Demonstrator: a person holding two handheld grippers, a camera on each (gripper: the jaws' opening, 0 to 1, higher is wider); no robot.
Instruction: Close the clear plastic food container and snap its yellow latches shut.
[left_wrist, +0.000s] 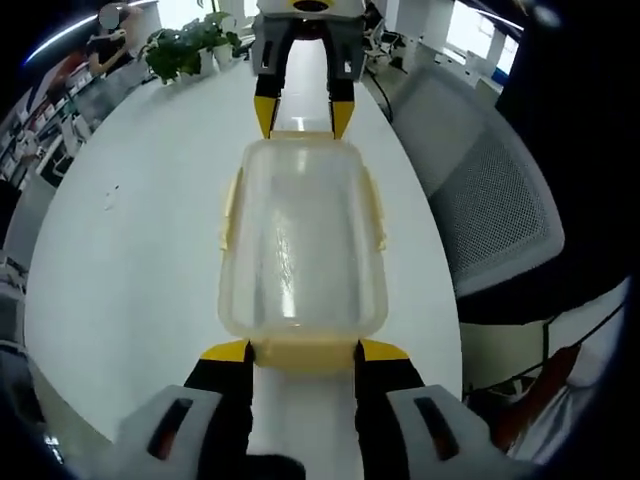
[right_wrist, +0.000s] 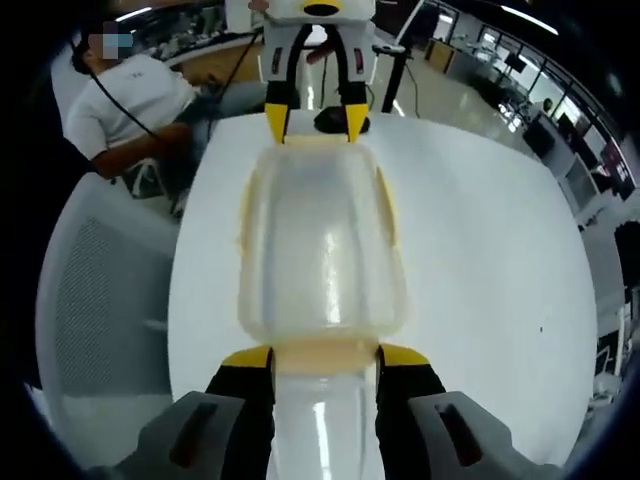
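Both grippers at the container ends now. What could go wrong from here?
1. The two hand-held grippers, left and right, sit at opposite short ends of the container; uneven pressure could slide it across the smooth white table.
2. The side latches look flared out; the lid may lift there.

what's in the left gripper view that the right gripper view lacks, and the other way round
Left gripper view alone: a potted plant at the far end of the white table, and a grey mesh chair on the right of the picture.

Right gripper view alone: a seated person in a white shirt beyond the table, and a dark rounded object on it behind the far gripper.

Both: the clear plastic food container, lid on, with yellow latches along its sides. The left gripper and right gripper face each other at opposite ends, each with open jaws at an end latch.
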